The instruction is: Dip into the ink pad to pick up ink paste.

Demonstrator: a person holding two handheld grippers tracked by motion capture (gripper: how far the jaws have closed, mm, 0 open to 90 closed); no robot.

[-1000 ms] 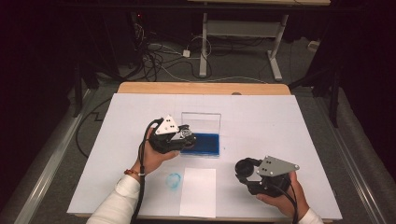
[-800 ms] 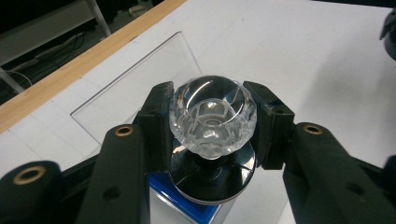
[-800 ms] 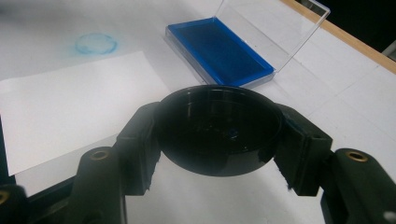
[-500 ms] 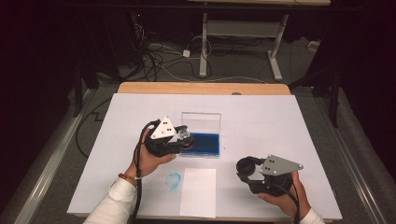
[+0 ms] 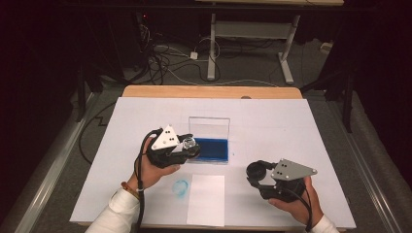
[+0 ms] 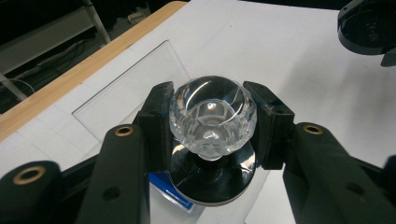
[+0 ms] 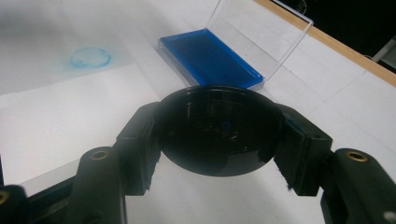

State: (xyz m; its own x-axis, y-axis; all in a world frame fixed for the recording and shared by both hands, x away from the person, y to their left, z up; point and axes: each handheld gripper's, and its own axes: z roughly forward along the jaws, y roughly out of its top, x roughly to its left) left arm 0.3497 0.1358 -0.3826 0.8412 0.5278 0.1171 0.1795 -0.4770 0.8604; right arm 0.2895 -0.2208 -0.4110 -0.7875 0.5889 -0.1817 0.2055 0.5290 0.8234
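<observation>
Stamp [image 6: 212,116], clear faceted knob on a black round base, clamped between left tool [image 5: 187,148] pads, held over the blue ink pad case [image 5: 210,148] at its 9 o'clock edge. Right tool [image 5: 257,172] grips a black round cap [image 7: 219,135], at 4 o'clock from the case. Blue ring print [image 5: 180,187] marks the counter [image 5: 291,126] beside a white sheet [image 5: 206,199].

The white table [image 5: 311,141] is brightly lit from above while the surrounding room stays dark; the high view is soft, the near jaws blur, and glare glints on the clear knob [image 6: 212,114]
</observation>
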